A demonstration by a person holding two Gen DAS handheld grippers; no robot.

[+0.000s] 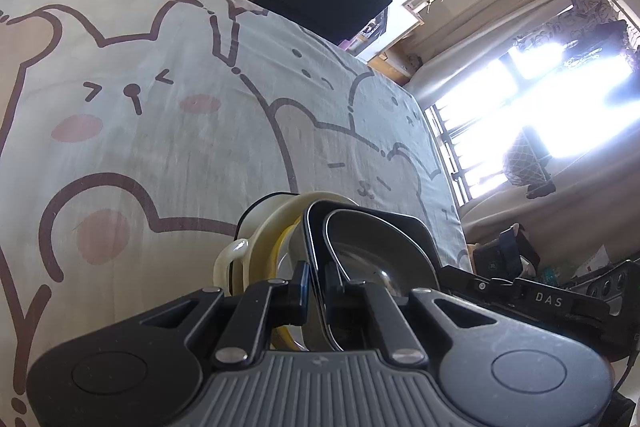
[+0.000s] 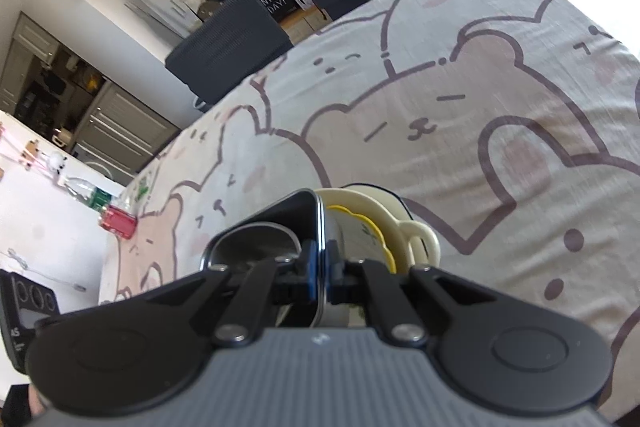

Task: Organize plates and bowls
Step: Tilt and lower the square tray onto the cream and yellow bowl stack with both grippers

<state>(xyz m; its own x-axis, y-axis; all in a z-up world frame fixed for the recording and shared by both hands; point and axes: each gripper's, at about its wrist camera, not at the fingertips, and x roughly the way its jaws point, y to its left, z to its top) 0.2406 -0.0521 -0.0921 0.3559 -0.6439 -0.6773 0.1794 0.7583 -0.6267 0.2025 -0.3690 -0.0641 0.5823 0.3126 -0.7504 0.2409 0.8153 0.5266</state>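
Black-rimmed dish (image 1: pixel 372 251), cream cup (image 1: pixel 256 247) stacked beside it: rim pinched by left hand-held gripper (image 1: pixel 316 291) and right hand-held gripper (image 2: pixel 319 273), above table (image 1: pixel 180 131); uneven tilt risks slippage.

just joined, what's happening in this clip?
A person is holding a black steel-lined dish by its rim with both claws: the left claw and right claw are each shut on it. A cream mug with a yellow rim sits right beside the dish, over the bear-print tablecloth.
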